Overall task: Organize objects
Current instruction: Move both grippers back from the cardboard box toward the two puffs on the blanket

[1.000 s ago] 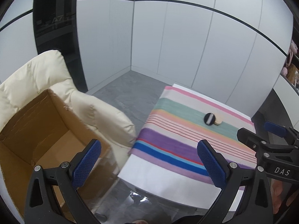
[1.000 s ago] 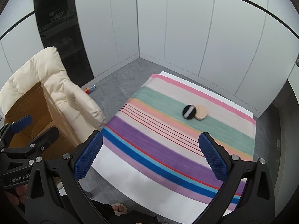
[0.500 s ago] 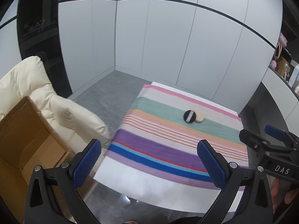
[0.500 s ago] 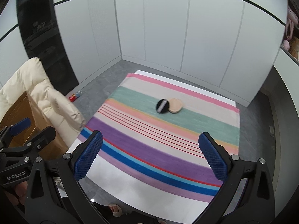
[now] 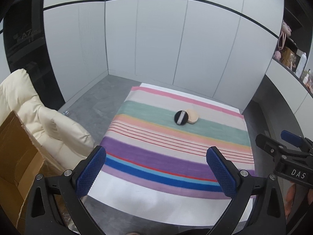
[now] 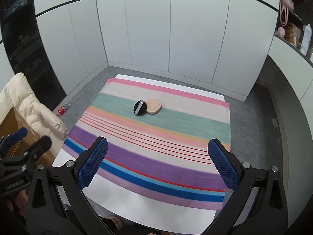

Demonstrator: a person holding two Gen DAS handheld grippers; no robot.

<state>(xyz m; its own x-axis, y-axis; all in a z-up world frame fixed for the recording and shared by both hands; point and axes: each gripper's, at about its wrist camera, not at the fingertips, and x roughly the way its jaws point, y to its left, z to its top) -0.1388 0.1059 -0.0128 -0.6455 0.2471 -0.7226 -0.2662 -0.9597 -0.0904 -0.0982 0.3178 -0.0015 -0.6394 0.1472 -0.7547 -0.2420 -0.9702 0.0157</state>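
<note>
A: What is cut off or hard to make out?

B: The cardboard box [image 5: 17, 156] is cropped by the left edge in both views, on the cream padded chair [image 5: 45, 121]. The shelf items [image 6: 293, 29] at far right are too small to name.

A: Does one view show more?

B: The right wrist view catches a small red item [image 6: 63, 109] on the floor; in the left wrist view it is only a faint speck. "DAS" reads on the right gripper [image 6: 156, 166] only from the left wrist view.

A: And the task things?

B: The black round puff [image 6: 140, 108] touches the beige puff [image 6: 154, 106] on the striped cloth [image 6: 156, 148] covering the tabletop [image 6: 137, 205]. The left gripper [image 5: 155, 173] and the right one hang well short of them, jaws spread wide, holding nothing.
</note>
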